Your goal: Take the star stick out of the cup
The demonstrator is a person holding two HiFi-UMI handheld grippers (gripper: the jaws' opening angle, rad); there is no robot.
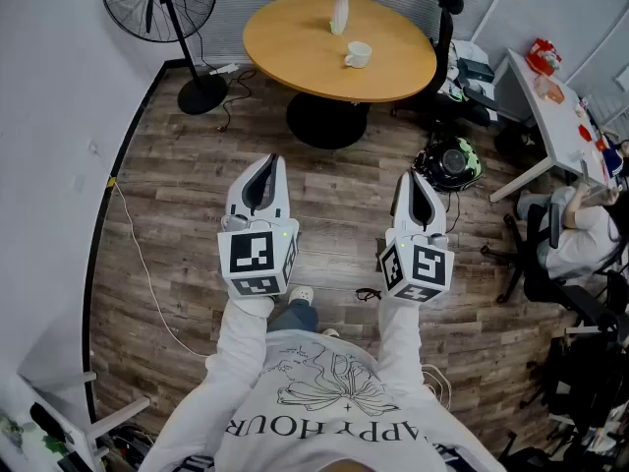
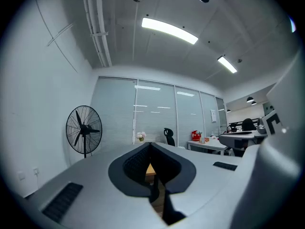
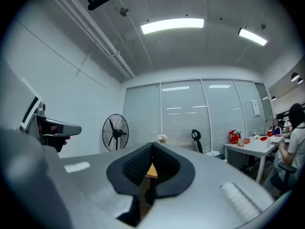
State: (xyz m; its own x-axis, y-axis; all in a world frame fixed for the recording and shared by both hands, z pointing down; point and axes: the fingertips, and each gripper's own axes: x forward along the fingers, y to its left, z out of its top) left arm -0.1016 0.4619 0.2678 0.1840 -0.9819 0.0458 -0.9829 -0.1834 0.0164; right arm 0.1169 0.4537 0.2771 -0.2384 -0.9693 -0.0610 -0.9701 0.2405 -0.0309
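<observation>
Fan [image 1: 159, 3] stands off to the left. The left gripper [image 1: 273, 160] is pinched closed on nothing, held level over the wood floor [image 1: 187, 195]. The white cup [image 1: 358, 55] sits on the round table [image 1: 295, 42] well ahead, near a flower vase [image 1: 339, 13]; the stick's too small to make out. The right gripper [image 1: 414, 177] is closed too, empty.

The head view looks steeply down from above the person onto the floor [image 1: 197, 195], with the round tabletop [image 1: 339, 47] well ahead. Both gripper views face level along their fingers [image 2: 133, 166], sharing the distant fan [image 2: 84, 129] and that tabletop.
</observation>
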